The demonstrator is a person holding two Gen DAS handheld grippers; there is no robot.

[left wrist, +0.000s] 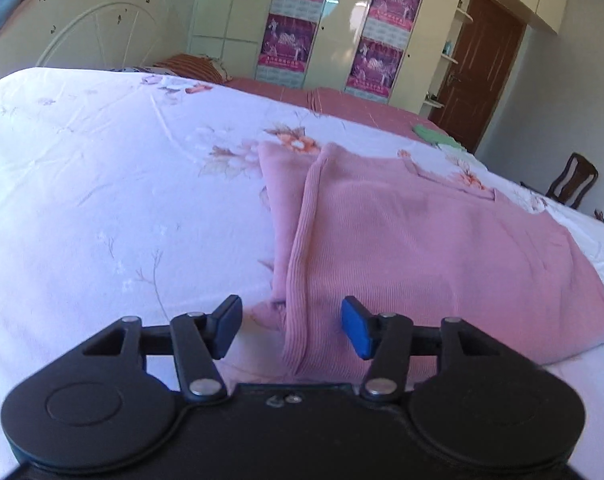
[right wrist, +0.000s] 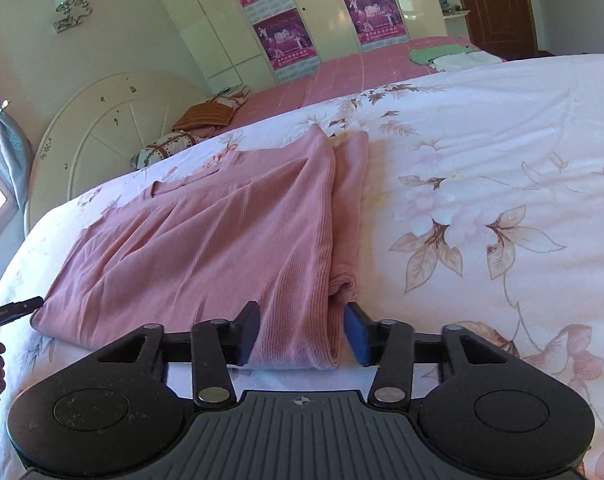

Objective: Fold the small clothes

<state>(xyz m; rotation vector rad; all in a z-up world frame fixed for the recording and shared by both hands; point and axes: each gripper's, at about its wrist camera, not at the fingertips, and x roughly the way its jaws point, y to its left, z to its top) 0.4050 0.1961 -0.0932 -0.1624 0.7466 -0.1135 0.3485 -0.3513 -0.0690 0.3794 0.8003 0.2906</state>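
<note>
Pink ribbed top (right wrist: 206, 240) on the bed (right wrist: 482, 152), soft, light, floppy: both tools open, left tool (left wrist: 292, 328) and right tool (right wrist: 302, 334) straddling its folded hem; pinch all layers there.

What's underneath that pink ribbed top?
The pink ribbed top lies on a white floral bedsheet. One folded sleeve peeks out beneath; anything else underneath is hidden.

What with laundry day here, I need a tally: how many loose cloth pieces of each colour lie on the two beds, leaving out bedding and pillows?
Pink garment: 1
Green cloth: 1
White cloth: 1
Total: 3
</note>
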